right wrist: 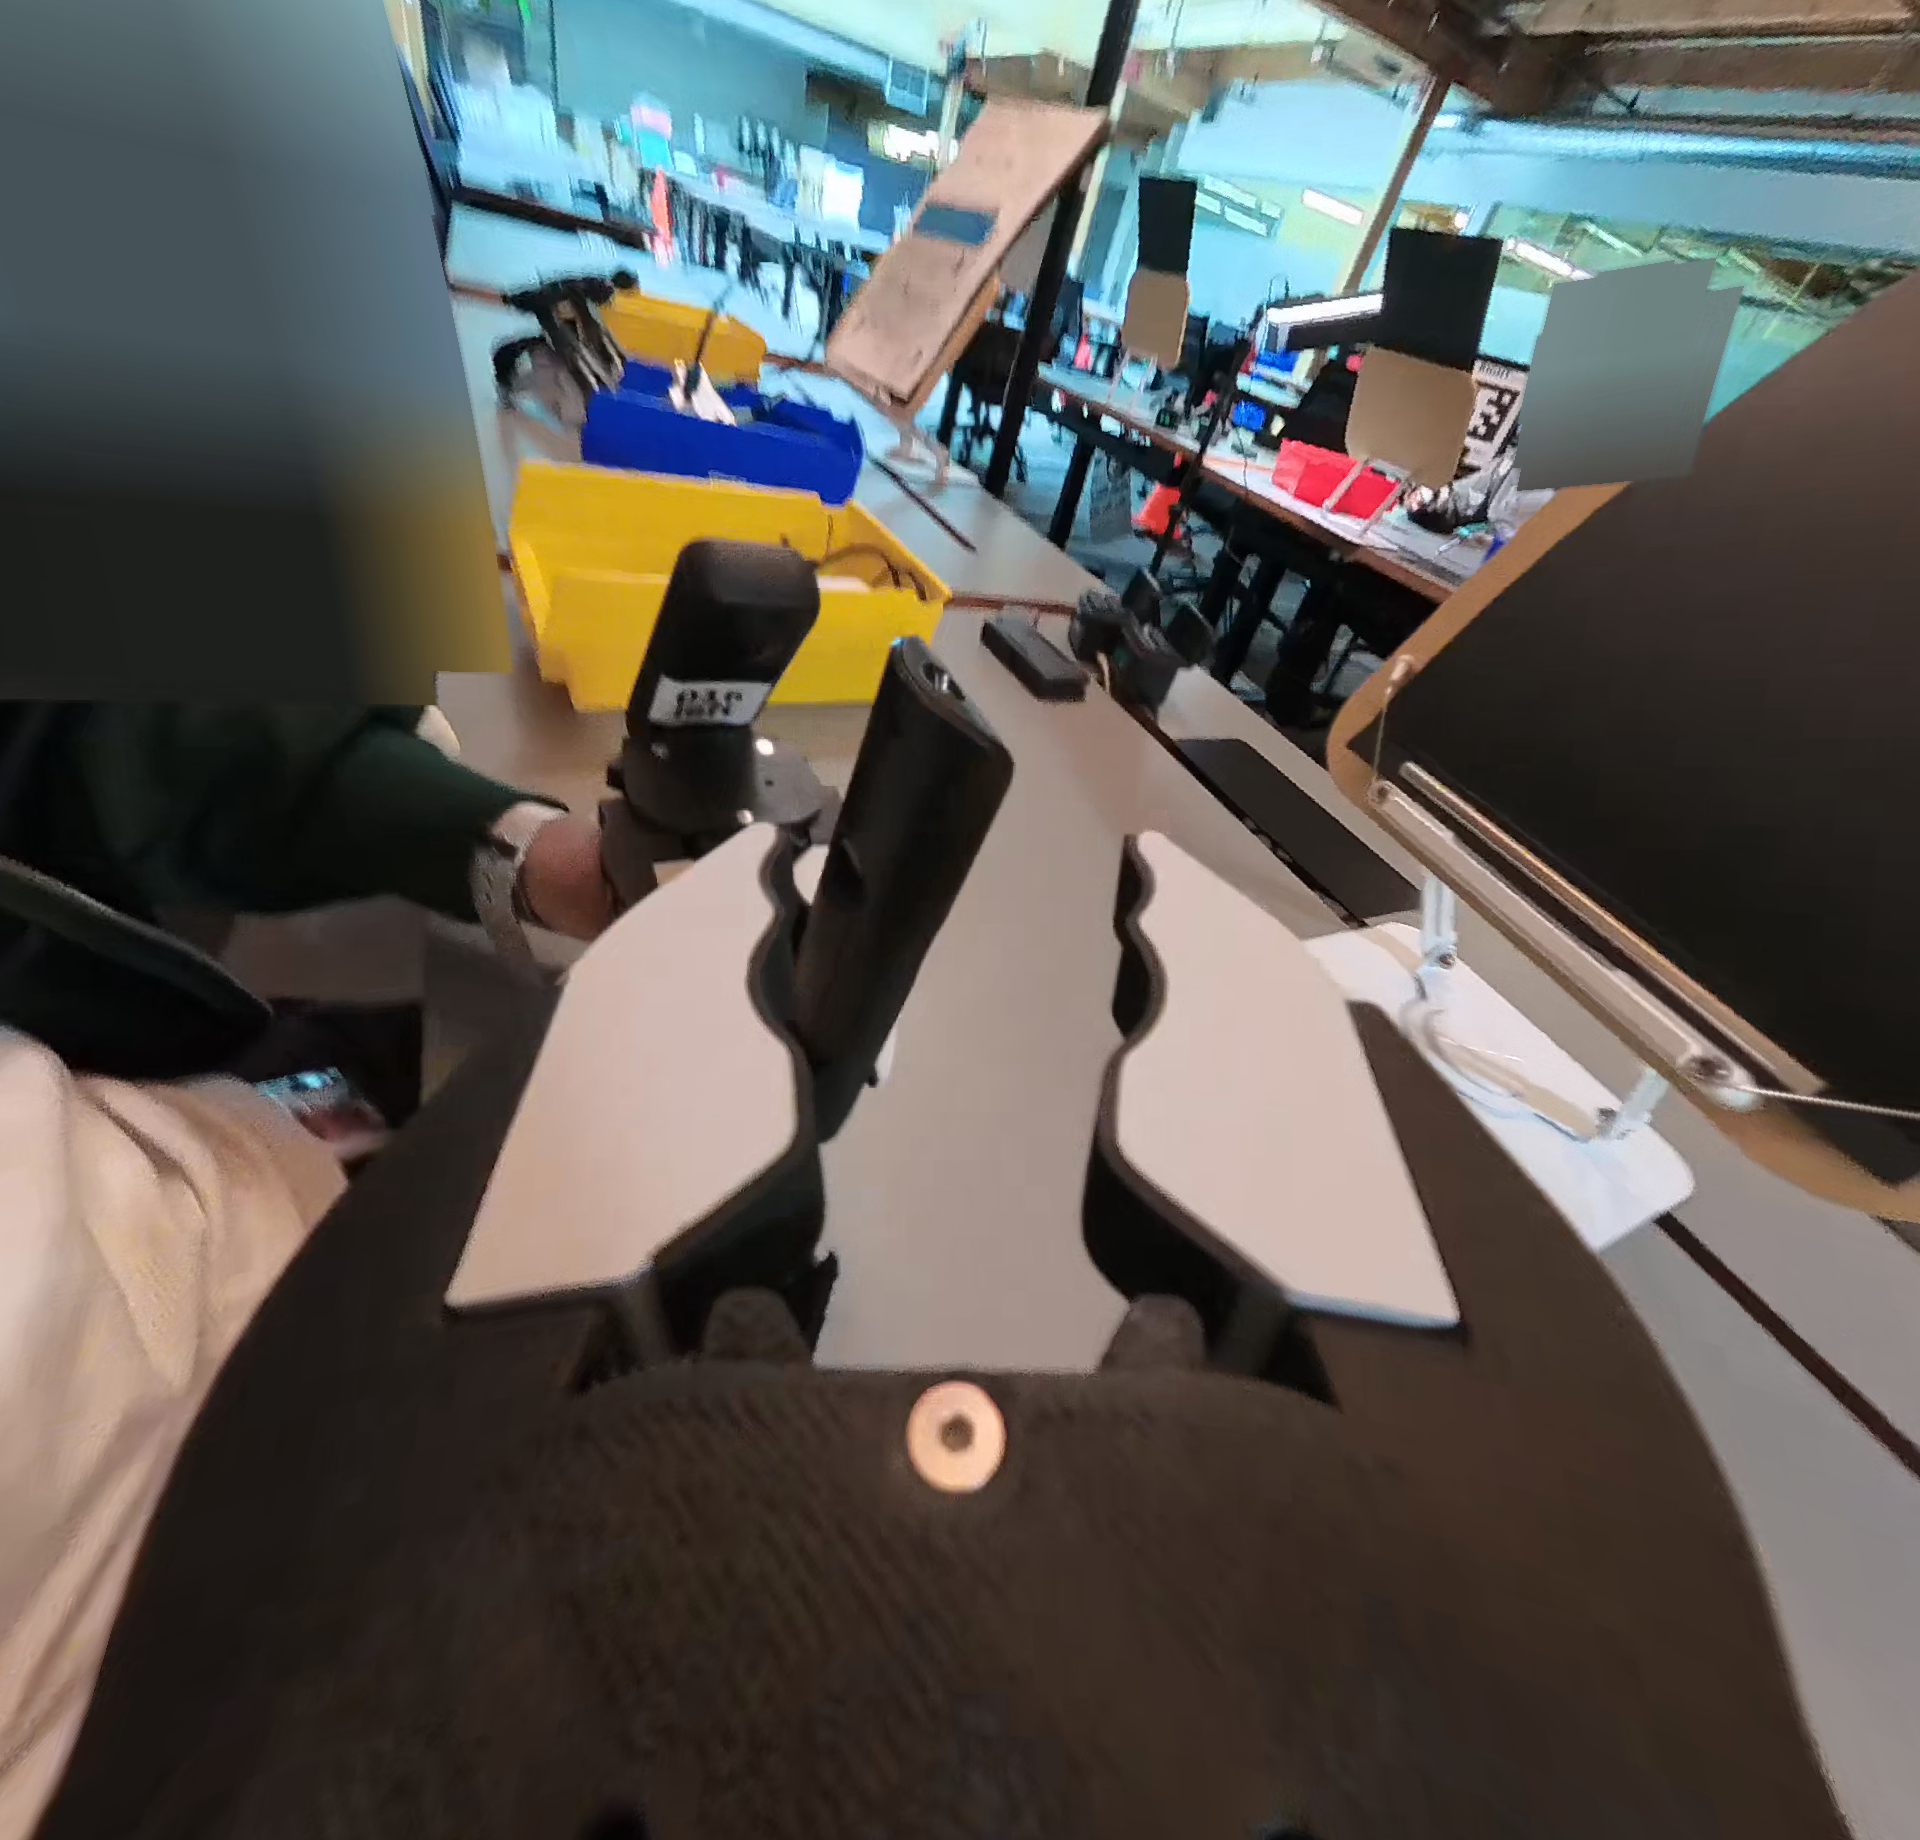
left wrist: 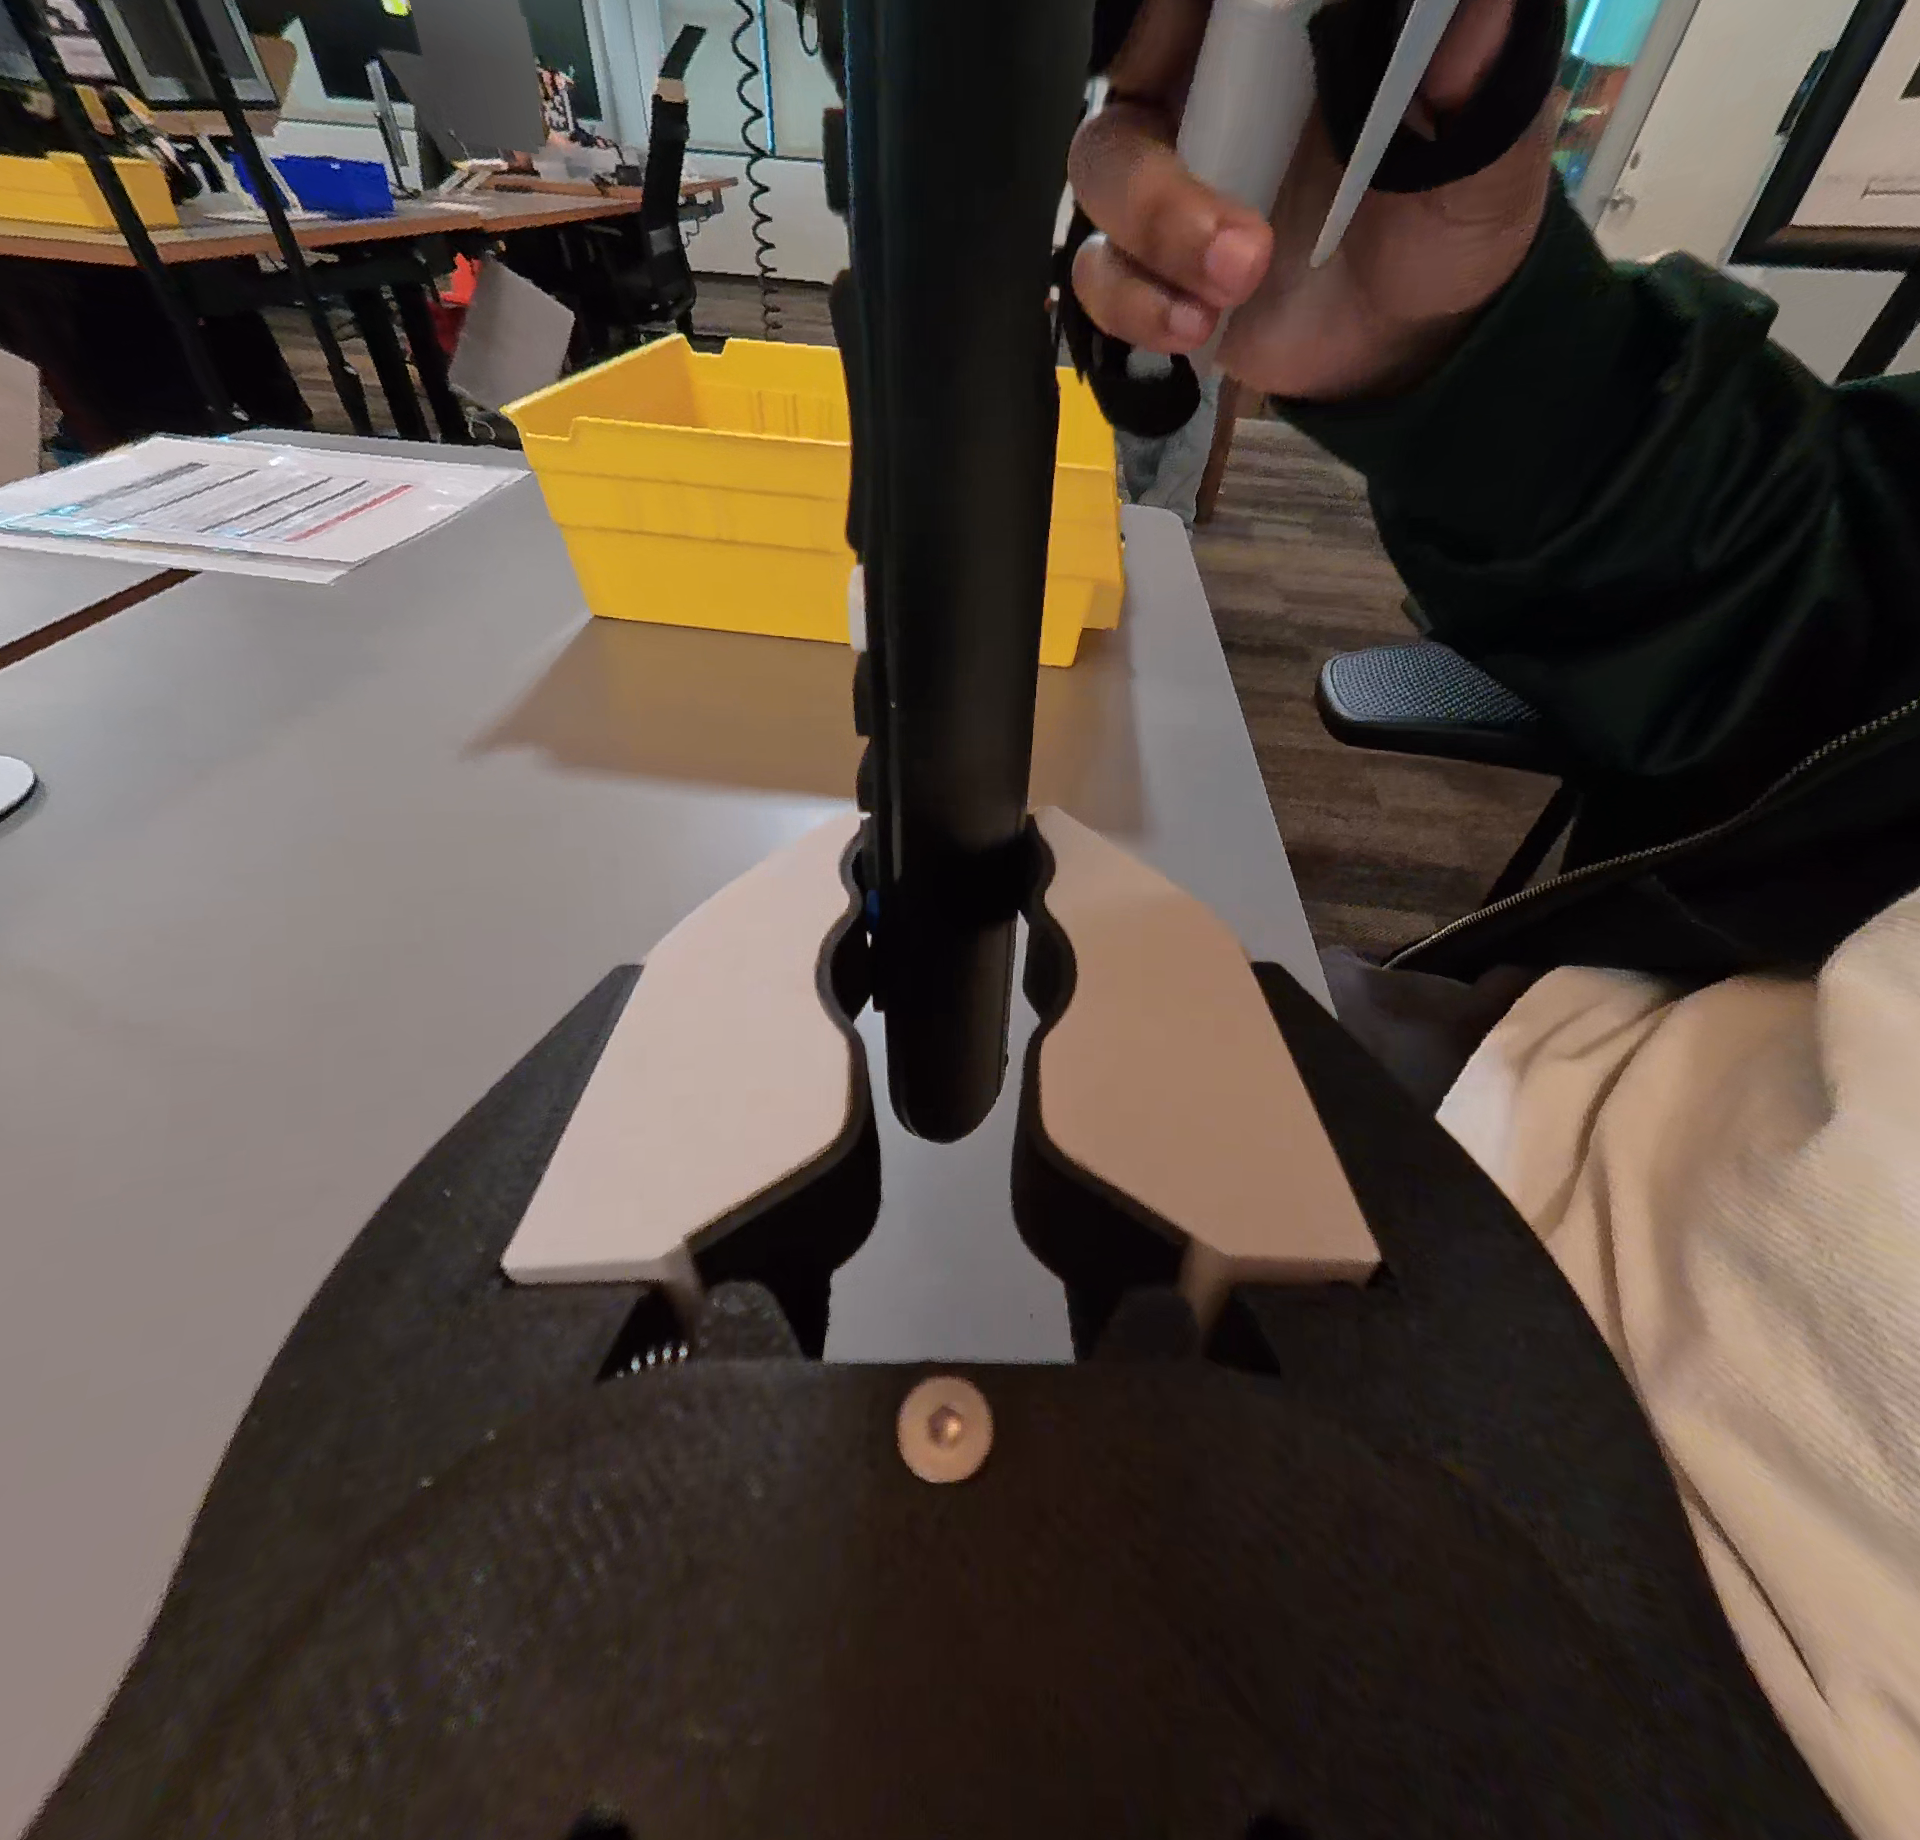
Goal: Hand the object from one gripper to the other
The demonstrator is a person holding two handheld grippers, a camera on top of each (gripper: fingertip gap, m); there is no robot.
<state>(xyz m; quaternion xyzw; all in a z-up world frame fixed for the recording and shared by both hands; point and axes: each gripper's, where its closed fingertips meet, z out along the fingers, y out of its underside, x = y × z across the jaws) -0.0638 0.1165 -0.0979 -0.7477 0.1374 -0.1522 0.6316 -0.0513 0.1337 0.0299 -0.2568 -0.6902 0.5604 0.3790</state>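
The left gripper (left wrist: 945, 907) was clamped on the near end of a long black remote-like object (left wrist: 951, 564), its pale flat fingers (left wrist: 717, 1052) pressed to both sides. In the right wrist view the right gripper (right wrist: 956, 917) was held with its jaws apart, the object (right wrist: 894, 886) lying against the inner edge of one finger (right wrist: 665, 1052) while the other stood clear. The handover was judged to be mid-way: closing the right jaws squarely was called for before the left let go. The object appeared smooth, matte and rounded, probably slippery. Beyond, a yellow plastic bin (left wrist: 686, 512) was seen on the grey table (left wrist: 312, 803).
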